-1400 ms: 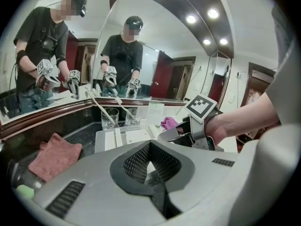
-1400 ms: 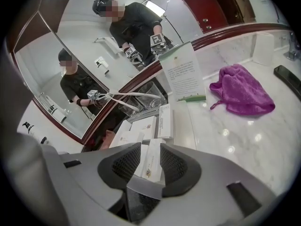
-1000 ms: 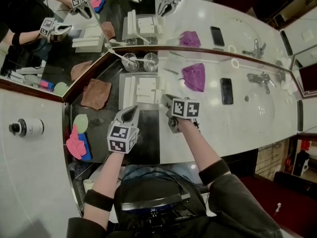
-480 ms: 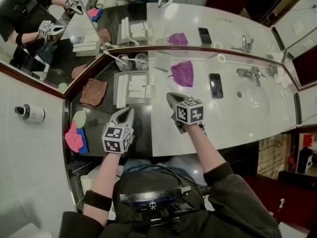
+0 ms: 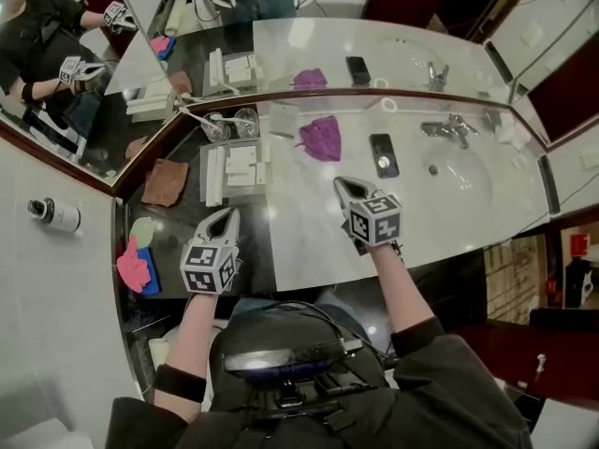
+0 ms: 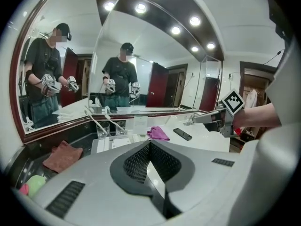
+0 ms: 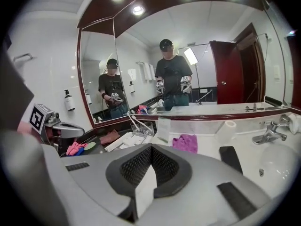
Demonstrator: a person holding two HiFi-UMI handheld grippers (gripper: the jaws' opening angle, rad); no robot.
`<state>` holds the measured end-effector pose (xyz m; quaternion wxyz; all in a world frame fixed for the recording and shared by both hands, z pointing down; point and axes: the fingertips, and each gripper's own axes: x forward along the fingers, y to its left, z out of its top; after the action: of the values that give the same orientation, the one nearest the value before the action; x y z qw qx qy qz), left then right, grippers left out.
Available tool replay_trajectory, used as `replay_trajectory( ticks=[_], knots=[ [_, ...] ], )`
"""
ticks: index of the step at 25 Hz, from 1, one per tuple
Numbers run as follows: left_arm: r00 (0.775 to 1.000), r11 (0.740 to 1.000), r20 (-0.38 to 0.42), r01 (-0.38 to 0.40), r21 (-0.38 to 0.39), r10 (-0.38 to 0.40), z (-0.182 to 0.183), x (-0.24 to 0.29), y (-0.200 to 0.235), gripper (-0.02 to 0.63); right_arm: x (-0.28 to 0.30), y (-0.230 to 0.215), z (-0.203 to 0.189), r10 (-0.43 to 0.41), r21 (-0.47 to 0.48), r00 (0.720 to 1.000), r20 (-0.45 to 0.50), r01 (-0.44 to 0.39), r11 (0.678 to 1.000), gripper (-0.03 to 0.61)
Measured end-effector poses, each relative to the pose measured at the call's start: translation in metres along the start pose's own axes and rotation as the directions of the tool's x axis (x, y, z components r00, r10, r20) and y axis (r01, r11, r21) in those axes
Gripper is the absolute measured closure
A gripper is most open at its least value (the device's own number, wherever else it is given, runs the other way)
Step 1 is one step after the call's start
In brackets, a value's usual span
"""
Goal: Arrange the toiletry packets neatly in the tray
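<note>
Bottle (image 5: 53,215) with a dark cap sits against the white wall at my far nine o'clock. Next come pink and blue cloths (image 5: 134,267), bunched on the dark end of the desk (image 5: 309,237), with a pale green piece (image 5: 140,230) touching them at their twelve o'clock. A brown cloth (image 5: 164,182) lies further toward twelve.

My left fingers (image 5: 226,215) are clenched tip to tip with nothing between them. They hang over the dark stone and point toward twelve. The tray (image 5: 236,195) lies at their twelve o'clock, near them but not touching. The toiletry packets (image 5: 241,162) lie flat inside it, all white. One long one runs along the tray's nine o'clock side and the shorter ones lie side by side beside it. Two glasses (image 5: 222,125) stand at the tray's twelve o'clock, against the mirror (image 5: 281,45), each with a toothbrush leaning in it.

A purple cloth (image 5: 321,138) is crumpled on the white marble at the tray's two o'clock. My right fingers (image 5: 343,185) are also clenched and empty. They hang over the white marble, well apart from the tray, which lies at their nine o'clock. A dark phone (image 5: 382,154) lies flat at their one o'clock. Further right, the faucet (image 5: 447,127) stands at the sink's (image 5: 473,185) eleven o'clock.
</note>
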<state>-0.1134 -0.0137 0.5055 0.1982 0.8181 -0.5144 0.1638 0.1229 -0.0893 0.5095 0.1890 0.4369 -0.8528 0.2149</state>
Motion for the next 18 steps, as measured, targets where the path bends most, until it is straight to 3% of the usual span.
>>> replay_trajectory(
  ticks=[7, 18],
  knots=[
    [0.999, 0.999, -0.003, 0.036, 0.021, -0.036, -0.001, -0.003, -0.016, 0.612, -0.031, -0.010, -0.002, -0.062, 0.000, 0.997, 0.039, 0.062, 0.998, 0.578],
    [0.999, 0.999, 0.000, 0.044, 0.027, -0.044, -0.003, -0.008, -0.016, 0.612, -0.038, -0.005, -0.017, -0.081, -0.020, 0.996, 0.026, 0.082, 0.996, 0.578]
  ],
)
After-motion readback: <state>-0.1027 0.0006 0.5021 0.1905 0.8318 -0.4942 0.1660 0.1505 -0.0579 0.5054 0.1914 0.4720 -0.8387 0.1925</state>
